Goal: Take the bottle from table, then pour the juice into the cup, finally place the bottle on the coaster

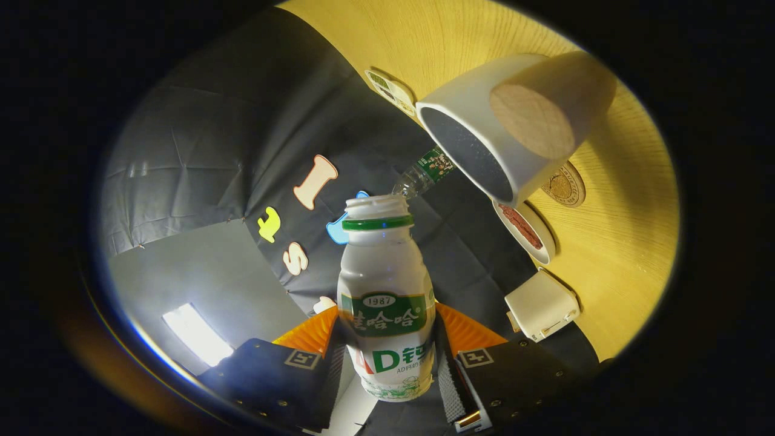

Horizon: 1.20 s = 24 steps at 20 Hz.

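My gripper (387, 363) is shut on a small white juice bottle (384, 284) with a green label and a green neck ring. Both fingers press on its lower body. Its mouth has no cap. The whole view is rolled over, so the wooden table (611, 242) stands off to one side and the bottle is tipped well away from upright. The white cup (484, 109), dark inside, stands on the table beyond the bottle's mouth and to the side of it, not touching it. A round brown coaster (564, 185) lies on the table just behind the cup.
A small white dish (548, 242) with something red in it sits beside the coaster. A white boxy object (540, 304) is nearer the fingers. A clear plastic bottle (424, 172) with a green label and a white-green packet (390, 91) stand by the black cloth wall.
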### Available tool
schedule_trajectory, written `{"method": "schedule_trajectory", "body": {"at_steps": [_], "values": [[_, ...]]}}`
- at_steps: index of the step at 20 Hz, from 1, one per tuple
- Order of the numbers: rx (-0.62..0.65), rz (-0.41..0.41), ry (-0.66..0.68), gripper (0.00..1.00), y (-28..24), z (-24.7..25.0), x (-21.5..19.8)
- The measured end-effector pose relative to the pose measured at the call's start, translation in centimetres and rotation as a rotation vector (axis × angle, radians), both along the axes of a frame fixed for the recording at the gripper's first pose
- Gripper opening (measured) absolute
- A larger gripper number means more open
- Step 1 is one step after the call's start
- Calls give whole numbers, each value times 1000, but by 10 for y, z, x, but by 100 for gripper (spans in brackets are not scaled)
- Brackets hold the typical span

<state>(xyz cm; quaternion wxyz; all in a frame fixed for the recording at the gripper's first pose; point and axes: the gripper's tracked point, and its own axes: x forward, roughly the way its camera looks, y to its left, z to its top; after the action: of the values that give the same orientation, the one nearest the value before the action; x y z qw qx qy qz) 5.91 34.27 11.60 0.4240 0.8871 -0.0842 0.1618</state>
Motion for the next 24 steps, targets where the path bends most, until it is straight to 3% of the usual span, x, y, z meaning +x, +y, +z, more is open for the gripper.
{"method": "schedule_trajectory", "body": {"at_steps": [5,11,24], "values": [[-156,5,4,68,16,-3,7],[-532,-71,73,67,20,-19,12],[-1189,-191,106,68,22,-27,-7]]}}
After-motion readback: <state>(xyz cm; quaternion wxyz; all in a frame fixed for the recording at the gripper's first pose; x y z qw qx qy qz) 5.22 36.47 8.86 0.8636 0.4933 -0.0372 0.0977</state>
